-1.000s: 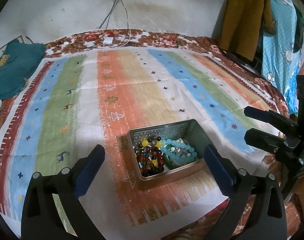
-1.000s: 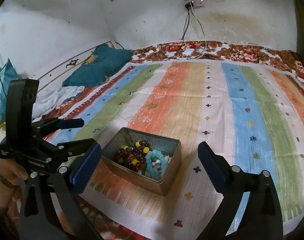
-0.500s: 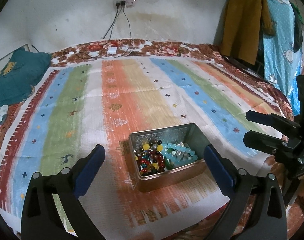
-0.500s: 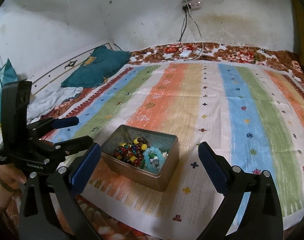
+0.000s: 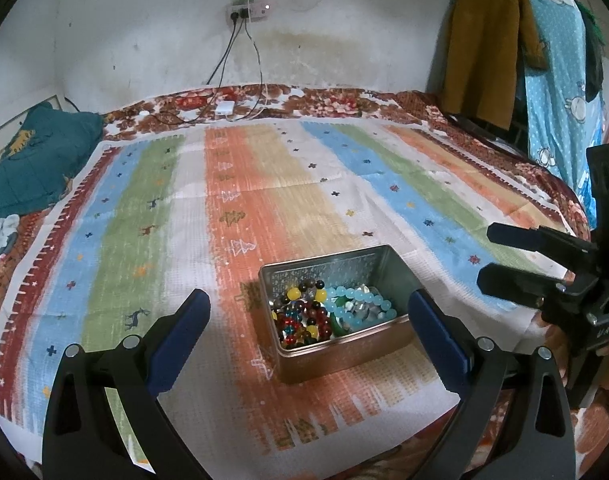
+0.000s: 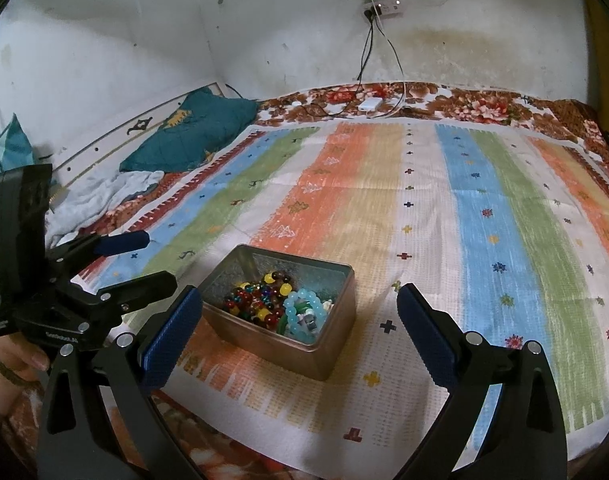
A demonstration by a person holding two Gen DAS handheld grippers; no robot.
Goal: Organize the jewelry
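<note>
The tin (image 5: pixel 336 308) sits open-topped on the striped cloth (image 5: pixel 264 184), near its front fringe, and all the jewelry in sight is inside it. A tangle of dark red, amber and yellow beads (image 5: pixel 300 316) fills the left half as the left camera sees it. A pale blue bead bracelet (image 5: pixel 364 304) curls in the right half, over something green and some clear pieces too small to name. Nothing beaded lies loose on the cloth in either view.

That fits two readings: pieces gathered into the tin and the sorting finished, or a mixed heap waiting to be lifted out and laid apart. These views don't settle it.

The left gripper (image 5: pixel 304 320) is spread wide, holding nothing, with the tin dead ahead between its blue pads (image 5: pixel 176 332). The right gripper (image 6: pixel 300 316) is just as wide and just as empty, and the tin sits ahead and slightly left of its centre line. Both hover above the front edge of the cloth, about equally near, one on each side of the tin.

The tin's long axis runs roughly across the left gripper's line of sight, tilted a little; from the right it presents a corner. Any reach into it goes down over the near wall, and the walls stand tall around the beads, so there is little room for spread fingers inside.

Beyond the tin, the cloth lies wide and bare on the far side and to both sides. A teal pillow (image 6: pixel 192 136) and a charger with cables (image 6: pixel 370 104) sit well off at the back.
</note>
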